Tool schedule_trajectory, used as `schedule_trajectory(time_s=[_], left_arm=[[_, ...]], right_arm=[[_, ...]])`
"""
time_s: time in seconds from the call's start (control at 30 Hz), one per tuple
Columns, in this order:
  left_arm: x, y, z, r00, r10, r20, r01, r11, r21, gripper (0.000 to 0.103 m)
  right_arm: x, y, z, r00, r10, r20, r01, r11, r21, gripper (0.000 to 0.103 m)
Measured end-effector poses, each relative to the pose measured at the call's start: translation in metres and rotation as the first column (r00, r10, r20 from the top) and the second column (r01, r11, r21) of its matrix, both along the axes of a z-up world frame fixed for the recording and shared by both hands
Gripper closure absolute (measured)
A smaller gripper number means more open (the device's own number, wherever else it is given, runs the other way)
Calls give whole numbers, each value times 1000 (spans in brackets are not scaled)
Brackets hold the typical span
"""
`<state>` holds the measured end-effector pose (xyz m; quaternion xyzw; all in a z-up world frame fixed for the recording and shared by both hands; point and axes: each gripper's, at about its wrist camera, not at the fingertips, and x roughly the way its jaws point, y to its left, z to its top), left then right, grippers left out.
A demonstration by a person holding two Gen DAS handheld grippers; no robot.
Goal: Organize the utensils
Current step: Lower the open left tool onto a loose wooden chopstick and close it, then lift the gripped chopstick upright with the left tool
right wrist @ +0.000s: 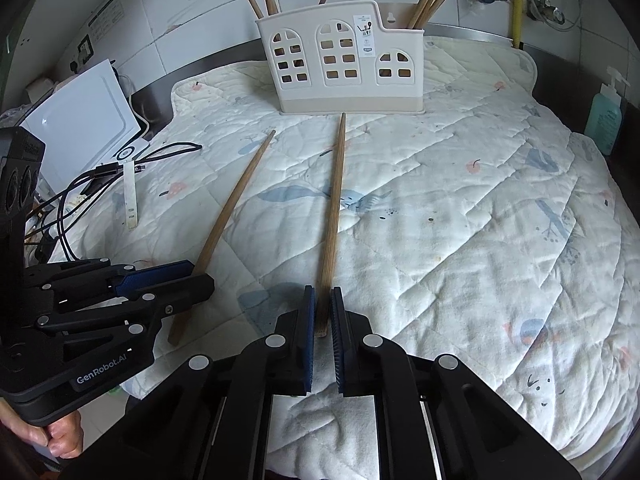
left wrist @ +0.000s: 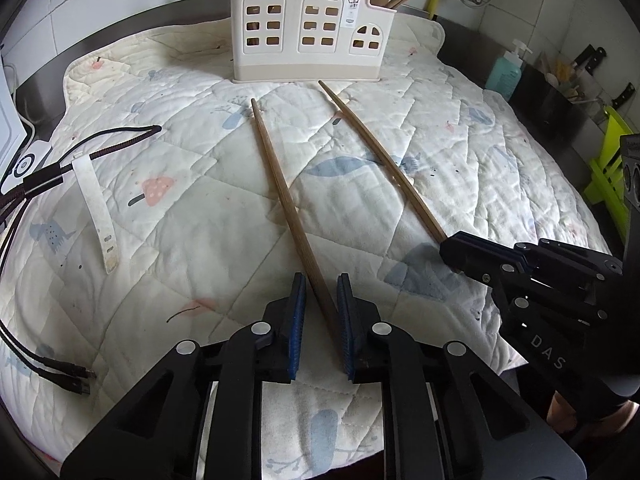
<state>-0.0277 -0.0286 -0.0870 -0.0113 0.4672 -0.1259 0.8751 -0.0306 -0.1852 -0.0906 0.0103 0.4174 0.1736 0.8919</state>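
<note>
Two long wooden chopsticks lie on the quilted mat [left wrist: 168, 216], thin tips toward its far edge, where the cream holder [left wrist: 308, 28] stands; they splay slightly apart toward the tips. The left chopstick [left wrist: 280, 184] has its thick end between the pads of the left gripper [left wrist: 321, 280], whose jaws are closed onto it. The right chopstick [right wrist: 334, 216] has its thick end pinched between the pads of the right gripper [right wrist: 321, 292], jaws narrowed against the wood. Both grippers sit near the mat's near edge, side by side, angled downward. The holder already carries several wooden sticks that lean out of its top. Black cables [left wrist: 48, 184] and a white strap [left wrist: 98, 216] lie at the mat's left edge. A teal soap bottle [left wrist: 506, 70] stands beyond the far right corner.
</note>
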Motion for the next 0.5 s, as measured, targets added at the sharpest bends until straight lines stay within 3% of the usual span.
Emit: schedule_trajectory(time_s=[0.4,0.5], left_arm=[[3,11,2,999,36,-1,-36,998,-46,95],[3,16,11,999,46,29,-45,997,-58,96]], right_arm=[[-3,-2,21,999,-6,52,6,1000,3,96],[-5,-4,32,997,-6,81,5,1000,4,96]])
